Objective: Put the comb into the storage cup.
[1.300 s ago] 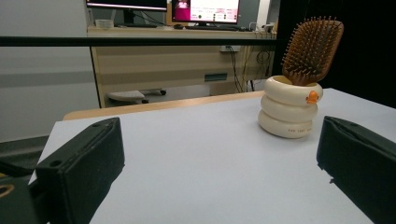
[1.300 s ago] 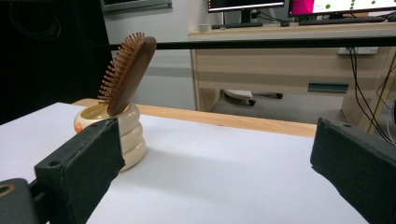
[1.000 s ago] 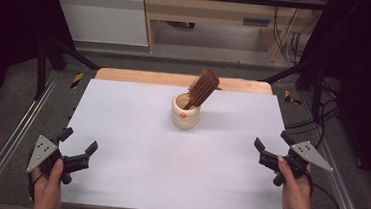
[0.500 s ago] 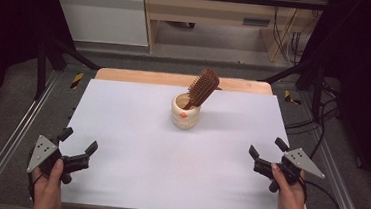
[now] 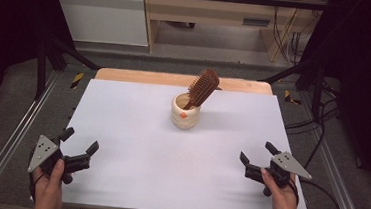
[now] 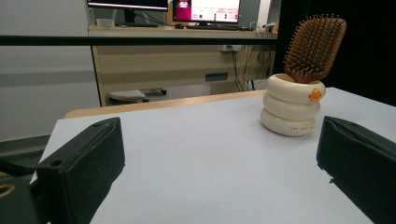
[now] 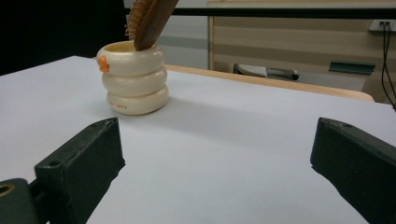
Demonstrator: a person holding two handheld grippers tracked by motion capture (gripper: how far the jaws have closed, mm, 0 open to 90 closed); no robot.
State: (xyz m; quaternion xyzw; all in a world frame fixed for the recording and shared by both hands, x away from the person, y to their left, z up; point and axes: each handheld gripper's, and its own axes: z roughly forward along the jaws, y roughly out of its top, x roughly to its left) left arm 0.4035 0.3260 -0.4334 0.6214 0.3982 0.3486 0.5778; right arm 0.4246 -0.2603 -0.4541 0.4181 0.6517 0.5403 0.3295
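A cream ringed cup (image 5: 185, 112) (image 6: 293, 107) (image 7: 134, 82) with a small orange mark stands on the white table (image 5: 136, 130) near its far middle. A brown wooden hairbrush (image 5: 202, 88) (image 6: 314, 42) (image 7: 148, 18) leans in the cup, head up and tilted right. My left gripper (image 5: 80, 144) rests low at the table's near left corner, open, nothing between its jaws. My right gripper (image 5: 257, 155) sits at the near right, also open and empty. Both point toward the cup from a distance.
A wooden strip (image 5: 175, 79) runs along the table's far edge. Metal rails (image 5: 15, 136) flank both sides, with cables (image 5: 320, 145) on the floor at right. A desk with monitors (image 6: 205, 10) stands beyond the table.
My right gripper has drifted toward the near edge and slightly inward. The left gripper, cup and brush have stayed put.
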